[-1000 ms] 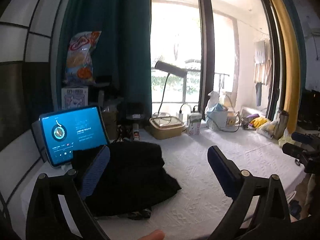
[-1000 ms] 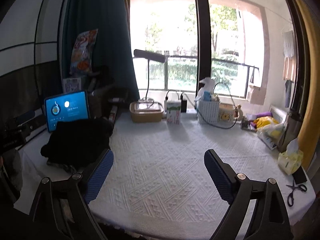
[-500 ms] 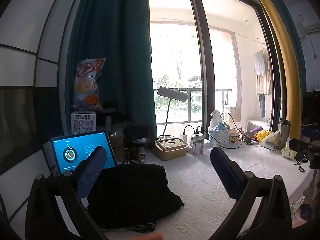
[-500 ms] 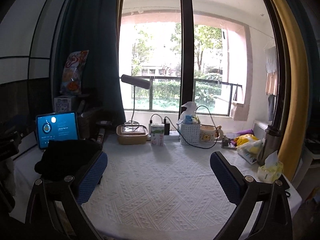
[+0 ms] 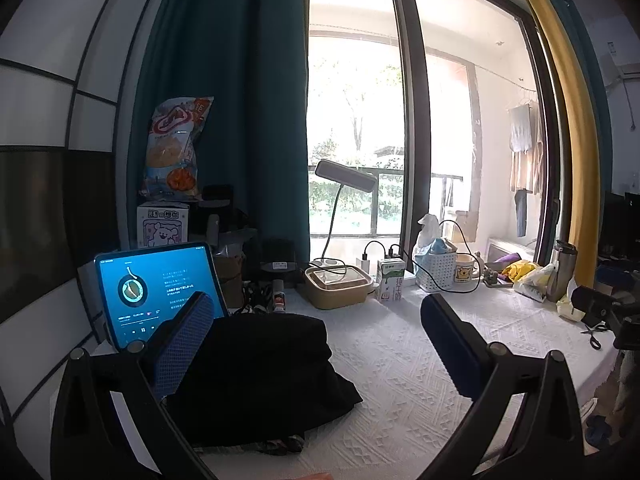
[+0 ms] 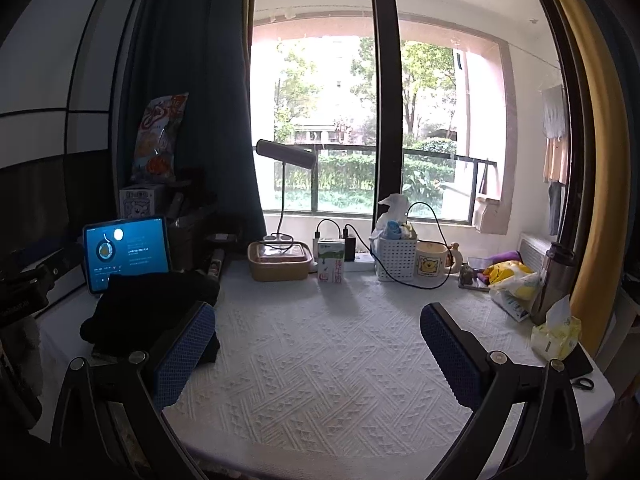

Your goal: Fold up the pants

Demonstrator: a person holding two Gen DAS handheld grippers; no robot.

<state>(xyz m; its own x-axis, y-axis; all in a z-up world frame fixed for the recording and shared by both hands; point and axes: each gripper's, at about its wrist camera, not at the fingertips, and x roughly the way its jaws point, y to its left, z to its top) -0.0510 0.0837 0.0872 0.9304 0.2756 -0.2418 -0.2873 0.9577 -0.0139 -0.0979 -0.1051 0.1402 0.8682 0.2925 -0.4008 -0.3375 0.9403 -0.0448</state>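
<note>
Both grippers, left (image 5: 316,342) and right (image 6: 318,350), are held above the table (image 6: 320,360) with jaws released, nothing gripped. The folded black pants (image 5: 260,376) are piled at the table's left edge, before the tablet (image 5: 156,288). Patterned fabric beneath the pile is seen only in the left view; scissors (image 6: 582,383) are partly cut off.

The left gripper (image 5: 316,344) is held level above the table, jaws spread wide, nothing between its blue pads (image 5: 182,342). The right gripper (image 6: 318,354) is likewise level, jaws wide apart and empty.
</note>
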